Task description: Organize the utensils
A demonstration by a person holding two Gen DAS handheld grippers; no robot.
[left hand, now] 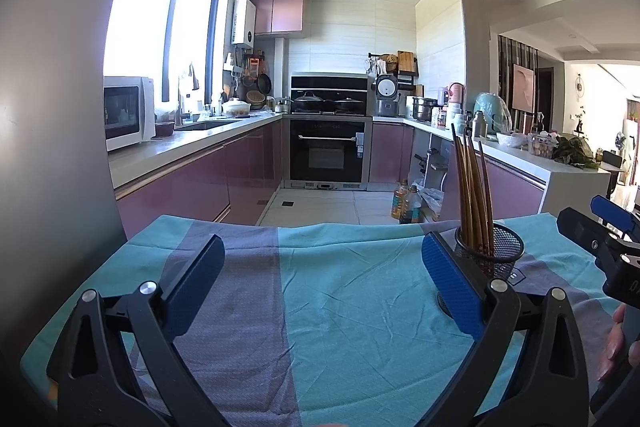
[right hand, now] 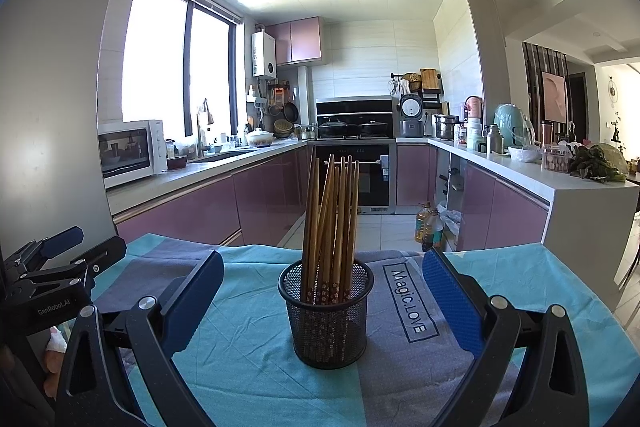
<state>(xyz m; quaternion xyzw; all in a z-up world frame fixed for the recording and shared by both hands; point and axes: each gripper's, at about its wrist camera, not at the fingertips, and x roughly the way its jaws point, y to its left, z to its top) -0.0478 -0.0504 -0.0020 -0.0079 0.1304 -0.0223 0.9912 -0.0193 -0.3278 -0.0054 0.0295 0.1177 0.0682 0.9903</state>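
On the blue cloth [right hand: 248, 359], nothing is blocking the mesh cup [right hand: 326, 315]. It is holding the chopsticks [right hand: 332, 223] upright, sitting between the right claw's [right hand: 323, 301] spread fingers. The left claw [left hand: 323, 281] is spreading too, holding nothing, beside the cup.

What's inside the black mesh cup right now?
The mesh cup holds a bundle of wooden chopsticks, standing upright and leaning slightly, patterned ends down. The mesh and the bundle hide the cup's bottom, so anything else down there cannot be seen.
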